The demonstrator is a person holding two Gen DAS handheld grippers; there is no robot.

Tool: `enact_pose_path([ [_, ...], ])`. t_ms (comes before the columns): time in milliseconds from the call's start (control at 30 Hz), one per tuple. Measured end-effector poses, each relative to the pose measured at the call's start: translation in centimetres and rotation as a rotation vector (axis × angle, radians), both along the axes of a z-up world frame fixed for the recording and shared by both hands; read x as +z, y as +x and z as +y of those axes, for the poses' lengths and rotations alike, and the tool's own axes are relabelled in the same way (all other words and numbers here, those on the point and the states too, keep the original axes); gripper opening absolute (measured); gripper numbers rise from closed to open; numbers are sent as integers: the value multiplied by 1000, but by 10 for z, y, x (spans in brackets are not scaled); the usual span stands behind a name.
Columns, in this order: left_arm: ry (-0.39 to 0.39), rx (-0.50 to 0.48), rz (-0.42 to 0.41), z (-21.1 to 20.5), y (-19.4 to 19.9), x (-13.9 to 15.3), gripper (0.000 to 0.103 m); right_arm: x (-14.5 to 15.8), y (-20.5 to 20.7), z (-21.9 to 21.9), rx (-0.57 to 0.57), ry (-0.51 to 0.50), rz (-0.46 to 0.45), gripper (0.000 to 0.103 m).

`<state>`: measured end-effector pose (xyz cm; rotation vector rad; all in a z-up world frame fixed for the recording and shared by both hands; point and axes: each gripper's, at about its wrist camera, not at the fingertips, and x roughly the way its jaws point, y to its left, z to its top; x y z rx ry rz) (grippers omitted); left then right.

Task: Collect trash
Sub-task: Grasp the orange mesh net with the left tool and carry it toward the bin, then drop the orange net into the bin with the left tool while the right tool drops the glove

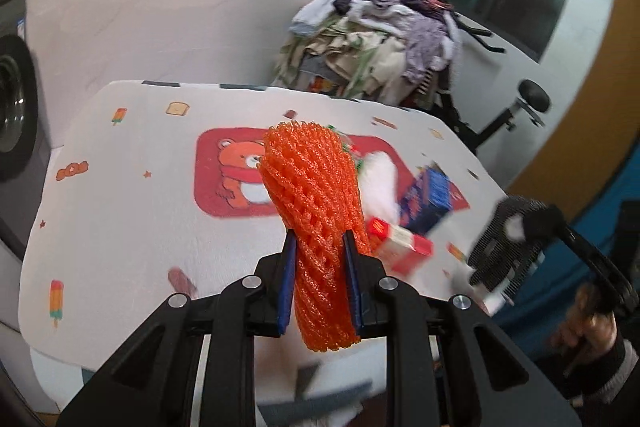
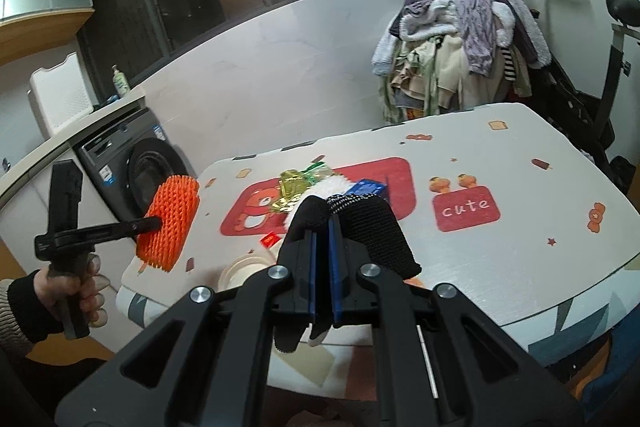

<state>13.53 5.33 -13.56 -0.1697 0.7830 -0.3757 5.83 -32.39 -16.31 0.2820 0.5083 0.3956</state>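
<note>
An orange foam net sleeve [image 1: 316, 223] stands pinched between the nearly closed fingers of the left gripper [image 1: 320, 247], held up above the table [image 1: 120, 227]. The right gripper [image 2: 325, 227] is pressed tight on a black glove [image 2: 372, 227], over the scattered wrappers [image 2: 296, 183] and a blue box [image 2: 368, 187].

At frame centre the right gripper [image 2: 324, 247] clamps a black knitted glove [image 2: 372, 227] between its 2 blue pads [image 2: 313, 267]. At left, the left gripper [image 2: 154, 225] holds an orange foam net [image 2: 170, 223] above the table [image 2: 520, 247] edge.
</note>
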Motion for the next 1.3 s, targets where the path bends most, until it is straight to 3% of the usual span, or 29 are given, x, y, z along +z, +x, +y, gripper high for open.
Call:
enact_pose_path([
  [200, 23, -119, 24, -15, -56, -12, 22, 3, -18, 11, 28, -11, -5, 10],
  [467, 76, -275, 140, -40, -116, -62, 22, 2, -37, 23, 65, -32, 1, 10],
  [800, 133, -356, 308, -63, -129, -119, 25, -8, -46, 34, 120, -51, 30, 10],
  [833, 133, -355, 309, -64, -129, -121, 27, -10, -47, 35, 126, -54, 33, 10],
  [900, 123, -347, 285, -66, -131, -120, 45, -14, -49, 36, 138, -62, 44, 10],
  [1000, 96, -329, 232, -63, -133, -110, 62, -21, -52, 40, 157, -73, 62, 10],
  [1300, 50, -108, 36, -32, -149, -64, 88, -51, -63, 68, 254, -116, 146, 10],
])
